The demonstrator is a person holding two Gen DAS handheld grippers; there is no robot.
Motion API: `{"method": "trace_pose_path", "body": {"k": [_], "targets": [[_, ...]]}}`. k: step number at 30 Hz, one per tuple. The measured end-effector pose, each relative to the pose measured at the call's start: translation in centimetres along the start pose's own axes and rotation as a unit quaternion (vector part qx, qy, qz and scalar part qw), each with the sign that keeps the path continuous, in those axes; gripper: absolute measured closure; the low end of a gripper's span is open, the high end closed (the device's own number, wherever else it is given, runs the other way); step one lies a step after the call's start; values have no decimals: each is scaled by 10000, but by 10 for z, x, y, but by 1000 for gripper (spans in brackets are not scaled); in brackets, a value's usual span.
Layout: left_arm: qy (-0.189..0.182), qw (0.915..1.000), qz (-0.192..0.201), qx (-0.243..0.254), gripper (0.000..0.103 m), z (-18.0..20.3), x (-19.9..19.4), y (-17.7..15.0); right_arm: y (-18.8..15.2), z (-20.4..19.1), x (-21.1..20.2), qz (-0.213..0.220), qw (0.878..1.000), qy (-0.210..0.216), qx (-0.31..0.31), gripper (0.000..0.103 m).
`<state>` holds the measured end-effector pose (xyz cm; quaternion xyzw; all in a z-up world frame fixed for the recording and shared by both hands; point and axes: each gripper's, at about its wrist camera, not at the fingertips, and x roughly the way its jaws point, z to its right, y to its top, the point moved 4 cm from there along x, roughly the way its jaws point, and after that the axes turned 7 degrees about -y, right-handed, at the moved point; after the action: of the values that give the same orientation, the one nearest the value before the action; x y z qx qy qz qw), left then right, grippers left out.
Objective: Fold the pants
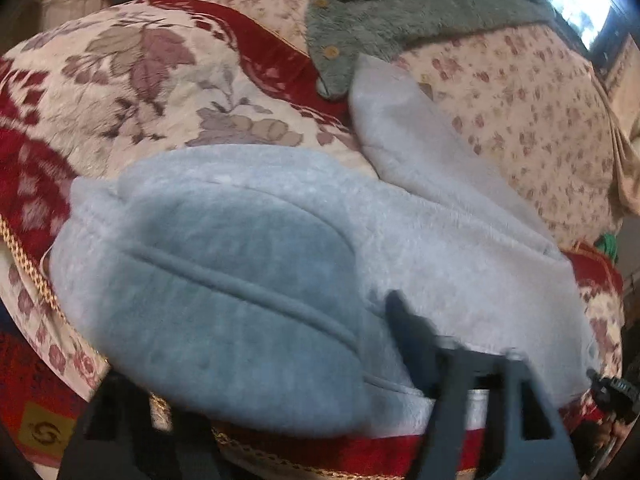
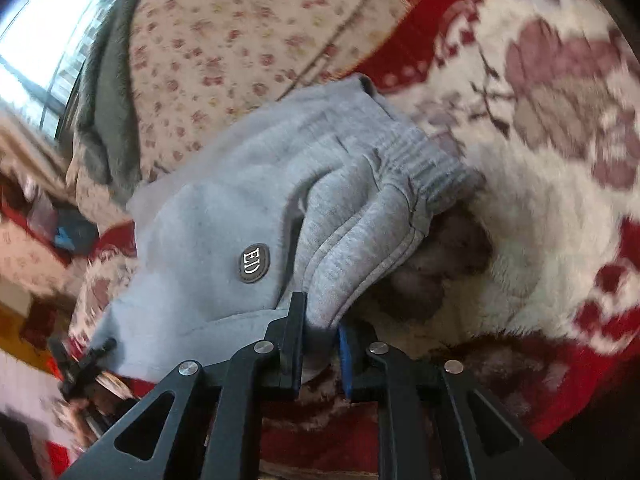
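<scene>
Light grey fleece pants (image 1: 248, 264) lie on a red and cream floral blanket (image 1: 152, 80), one leg (image 1: 404, 136) reaching up toward the back. In the left wrist view the cloth drapes over my left gripper (image 1: 320, 392); only its right finger (image 1: 416, 340) shows, so its hold is unclear. In the right wrist view my right gripper (image 2: 320, 336) is shut on a fold of the pants (image 2: 240, 200) near the ribbed waistband (image 2: 424, 160), lifting it a little. An oval logo patch (image 2: 255, 263) shows on the cloth.
A green fuzzy garment with buttons (image 1: 380, 12) lies at the back on a small-flower sheet (image 1: 520, 112). A bright window (image 2: 52, 28) is at the far side. My other gripper shows at the blanket's edge (image 2: 80, 364).
</scene>
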<state>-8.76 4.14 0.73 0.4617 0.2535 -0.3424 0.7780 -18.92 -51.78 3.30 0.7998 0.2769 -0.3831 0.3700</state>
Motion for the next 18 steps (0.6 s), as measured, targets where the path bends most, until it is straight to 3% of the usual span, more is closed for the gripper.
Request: {"method": "trace_pose_path", "body": {"k": [1,3,5,8,13,17,18], "targets": [[-50,9999,39,-82,30,-2,-2,0,1,2,-1,-23,10000,-68,19,81],[-59,9995,100,-285,25,-9,-7,1,5,4,-6,10,9993,-380,-33,61],[-55,9989,198,-417,22,-16,-14,1,10,8,-17,200,9970,-743,-57,52],[-69,9966,355,-742,18,-31,-23,6,21,10,-41,513,9956,-786,-11,52],[-224,9901,471,-1301,16,-52,-24,16,32,-31,-63,916,9949,-234,-338,40],[-188,9887,550,-1384,16,-57,-25,22,19,-112,-34,576,9875,387,-1415,39],[-173,9886,580,-1382,16,-58,-27,23,10,-146,-20,444,9801,573,-1850,39]]}}
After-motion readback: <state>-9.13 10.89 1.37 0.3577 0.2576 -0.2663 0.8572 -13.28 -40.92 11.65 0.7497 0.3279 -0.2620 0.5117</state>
